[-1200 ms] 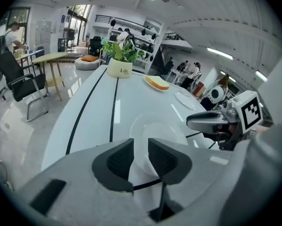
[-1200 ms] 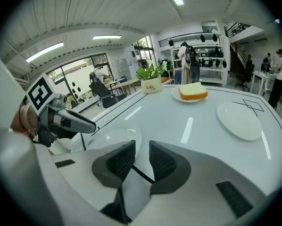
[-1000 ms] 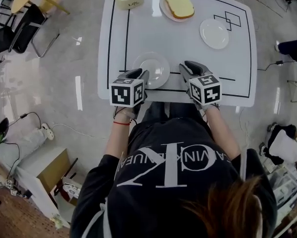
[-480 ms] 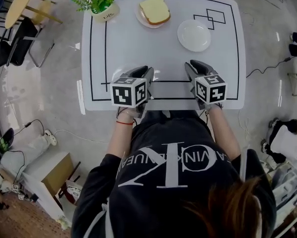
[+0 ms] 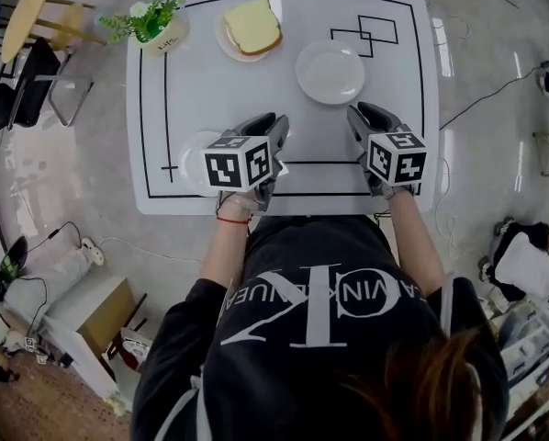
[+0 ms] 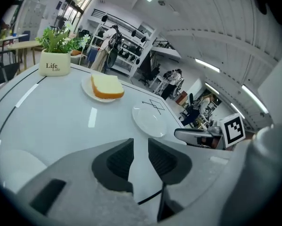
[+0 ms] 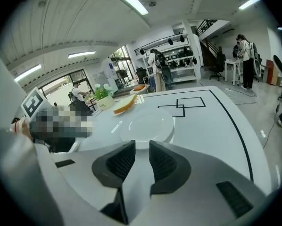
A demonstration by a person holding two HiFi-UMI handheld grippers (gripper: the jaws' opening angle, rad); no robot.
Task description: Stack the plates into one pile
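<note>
Altogether three plates lie apart on the table [image 5: 219,90]: a far plate [image 5: 227,44] bearing one bread slice [image 5: 253,24], an empty plate [image 5: 330,72] ahead of the right gripper [image 7: 142,145], and a near plate [image 5: 194,154] partly hidden under the left gripper [image 6: 140,142]. Both jaw pairs stand slightly parted and empty, the left's having just been opening. One potted plant [image 5: 151,21] stands far left.

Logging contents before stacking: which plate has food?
The far plate beside the potted plant: it carries a bread slice; middle plate and near-left plate show none.
</note>
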